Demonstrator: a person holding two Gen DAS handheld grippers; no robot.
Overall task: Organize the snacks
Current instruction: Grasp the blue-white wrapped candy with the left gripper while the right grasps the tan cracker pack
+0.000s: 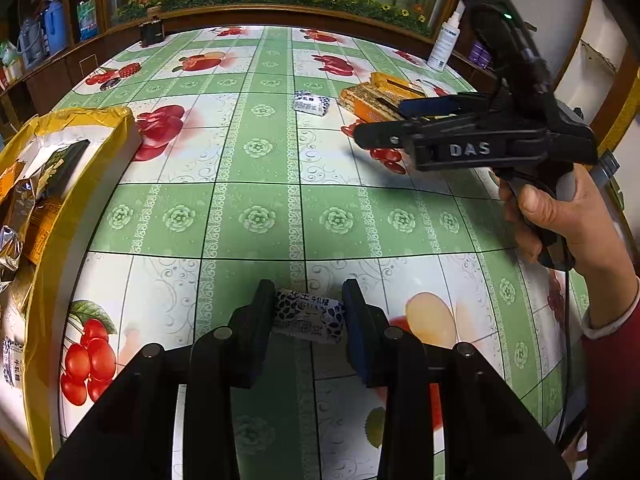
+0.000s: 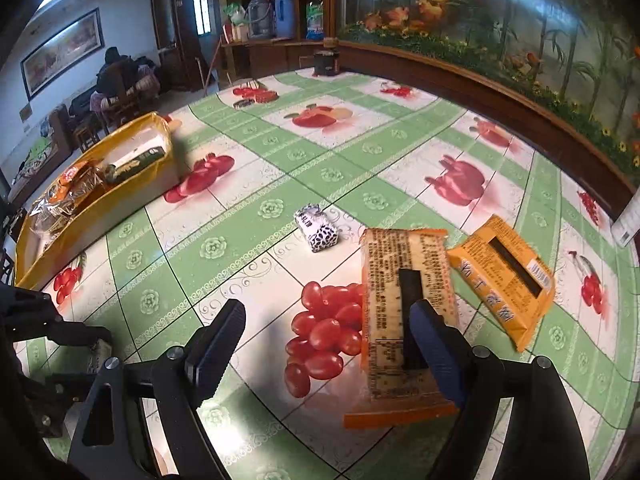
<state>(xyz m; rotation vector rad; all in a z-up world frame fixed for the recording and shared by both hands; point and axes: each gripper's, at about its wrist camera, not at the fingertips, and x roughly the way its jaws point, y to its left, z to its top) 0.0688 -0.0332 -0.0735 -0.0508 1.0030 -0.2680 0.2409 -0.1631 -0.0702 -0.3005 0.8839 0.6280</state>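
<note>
My left gripper [image 1: 309, 292] is shut on a small white-and-blue patterned candy packet [image 1: 308, 316], just above the fruit-print tablecloth. A second packet of the same kind [image 1: 312, 103] [image 2: 317, 232] lies further out on the table. My right gripper [image 2: 328, 308] [image 1: 382, 122] is open and low over the table. Its right finger overlaps a long orange cracker packet [image 2: 396, 264] [image 1: 372, 98], and only tablecloth shows between the fingers. Another orange packet [image 2: 504, 276] lies tilted just to the right of the first.
A yellow-taped box [image 1: 100, 168] [image 2: 120, 196] at the table's left edge holds several snack packs. A white spray bottle [image 1: 444, 44] stands at the far right corner and a dark jar [image 2: 326, 62] at the far edge. A wooden ledge runs behind the table.
</note>
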